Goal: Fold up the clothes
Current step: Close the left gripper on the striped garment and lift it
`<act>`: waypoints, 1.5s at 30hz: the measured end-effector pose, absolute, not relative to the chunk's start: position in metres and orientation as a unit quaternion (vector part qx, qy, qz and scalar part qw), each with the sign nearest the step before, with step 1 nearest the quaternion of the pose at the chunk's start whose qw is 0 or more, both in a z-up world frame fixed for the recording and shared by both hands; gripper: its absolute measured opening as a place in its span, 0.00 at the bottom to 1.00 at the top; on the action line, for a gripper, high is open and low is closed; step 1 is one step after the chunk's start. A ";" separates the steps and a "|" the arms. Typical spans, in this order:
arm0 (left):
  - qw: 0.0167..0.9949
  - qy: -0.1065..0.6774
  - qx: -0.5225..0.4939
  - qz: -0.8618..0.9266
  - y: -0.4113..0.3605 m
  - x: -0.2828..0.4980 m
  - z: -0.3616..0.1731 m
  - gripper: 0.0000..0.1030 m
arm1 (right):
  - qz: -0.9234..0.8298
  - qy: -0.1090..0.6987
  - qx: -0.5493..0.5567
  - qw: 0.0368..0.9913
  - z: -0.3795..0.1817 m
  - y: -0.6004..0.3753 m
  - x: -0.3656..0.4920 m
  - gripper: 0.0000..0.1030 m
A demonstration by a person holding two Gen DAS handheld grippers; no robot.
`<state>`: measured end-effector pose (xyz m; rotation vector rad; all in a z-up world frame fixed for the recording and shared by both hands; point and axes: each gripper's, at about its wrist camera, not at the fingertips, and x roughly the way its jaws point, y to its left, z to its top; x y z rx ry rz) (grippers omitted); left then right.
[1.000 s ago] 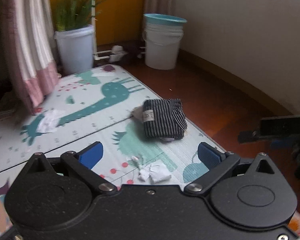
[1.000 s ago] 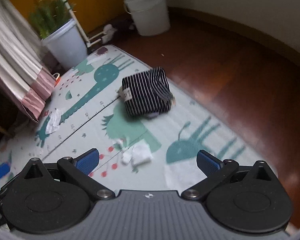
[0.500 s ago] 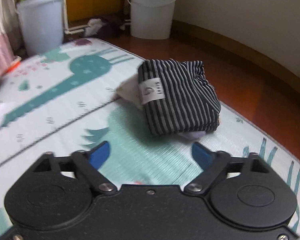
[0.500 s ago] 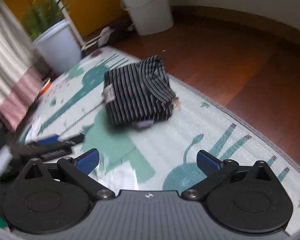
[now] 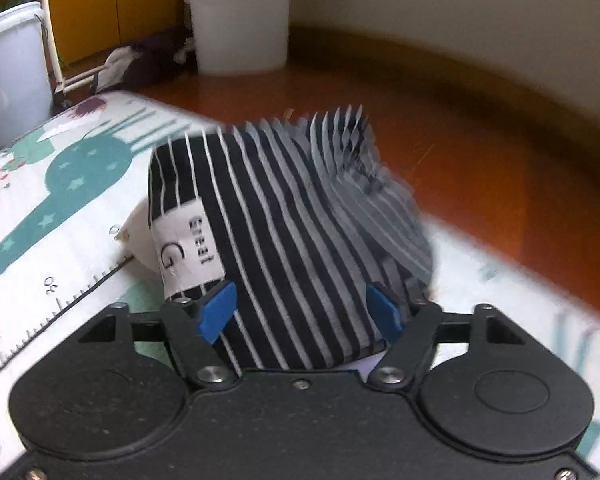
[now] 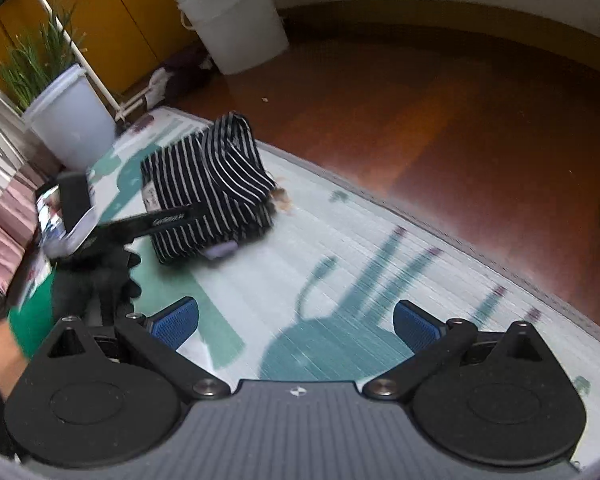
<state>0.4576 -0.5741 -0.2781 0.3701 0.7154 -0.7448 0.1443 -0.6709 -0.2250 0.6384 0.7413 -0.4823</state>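
Bundle (image 5: 284, 224), striped, near mat (image 5: 60, 248) edge; left tool (image 5: 302, 312) closing around it, right tool (image 6: 294, 326) spread, empty. Risk: shallow pinch unravelling folds.

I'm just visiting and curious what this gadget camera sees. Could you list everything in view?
Striped garment: one, black with white stripes and a white label, folded on the mat, between the left gripper's blue pads.
Play mat: one, pale with teal animal prints, on the floor.
Bucket: one, white, on the wood floor by the wall.
Plant pot: one, white with green leaves, behind the mat.
Cabinets: yellow-orange, at the back.
Curtain: pink and white, far left.
Left gripper: black, jaws closing around the garment.
Right gripper: black, jaws open above the mat, empty.
Gloved hand: one, black, holding the left gripper.
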 end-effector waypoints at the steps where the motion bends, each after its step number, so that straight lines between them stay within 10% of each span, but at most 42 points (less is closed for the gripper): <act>1: 0.852 0.340 0.194 -0.346 -0.580 0.459 -0.282 0.65 | -0.233 0.354 0.302 0.854 -0.226 -0.673 0.141 1.00; 3: 0.850 0.340 0.213 -0.341 -0.588 0.460 -0.283 0.58 | -0.238 0.357 0.302 0.851 -0.227 -0.677 0.134 1.00; 6: 0.847 0.344 0.204 -0.351 -0.587 0.460 -0.272 0.08 | -0.244 0.359 0.303 0.848 -0.226 -0.681 0.126 1.00; 8: 0.845 0.340 0.182 -0.371 -0.577 0.457 -0.258 0.01 | -0.246 0.354 0.299 0.851 -0.221 -0.683 0.122 1.00; 25: 0.808 0.268 -0.166 -0.498 -0.385 0.423 -0.138 0.00 | -0.210 0.413 0.265 0.845 -0.222 -0.642 0.116 1.00; 37: 0.849 0.154 -0.097 -0.497 -0.253 0.333 0.054 0.00 | -0.198 0.351 0.238 0.884 -0.147 -0.596 0.175 1.00; 45: 0.874 0.303 -0.021 -0.379 -0.195 0.223 0.060 0.00 | -0.098 0.419 0.209 0.878 -0.075 -0.548 0.160 1.00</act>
